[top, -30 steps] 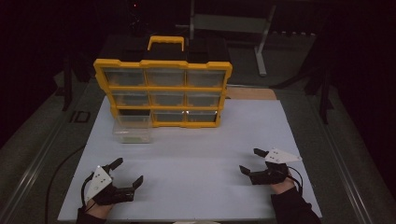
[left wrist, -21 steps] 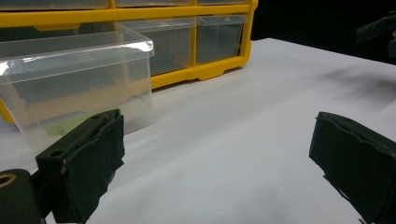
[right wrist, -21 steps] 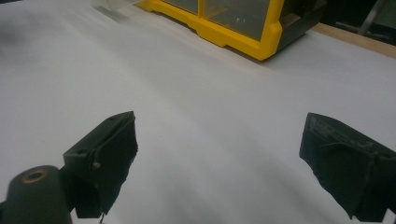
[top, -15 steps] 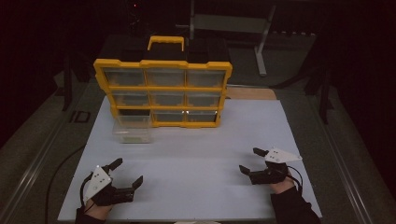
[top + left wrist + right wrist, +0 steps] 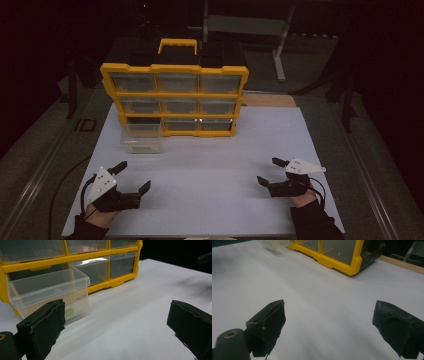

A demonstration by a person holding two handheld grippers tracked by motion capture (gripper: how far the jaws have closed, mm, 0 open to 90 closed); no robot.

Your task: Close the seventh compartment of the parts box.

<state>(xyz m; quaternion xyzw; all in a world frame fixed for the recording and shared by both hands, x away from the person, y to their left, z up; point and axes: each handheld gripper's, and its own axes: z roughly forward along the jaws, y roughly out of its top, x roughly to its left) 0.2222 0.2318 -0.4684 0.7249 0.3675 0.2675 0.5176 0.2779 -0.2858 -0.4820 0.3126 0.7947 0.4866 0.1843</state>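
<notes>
Approaching the pulled-out clear drawer (image 5: 142, 139) before the yellow organizer (image 5: 174, 95), we keep both jaws open. Our left gripper (image 5: 131, 178) should square up; our right gripper (image 5: 272, 172) waits well off.

Left hand-held gripper (image 5: 116, 325): black jaws spread wide, nothing between them, low over the white desk (image 5: 140, 305). Ahead, a clear drawer (image 5: 50, 293) stands pulled out of the yellow organizer (image 5: 117, 281), a small green item (image 5: 69, 312) inside it.
</notes>
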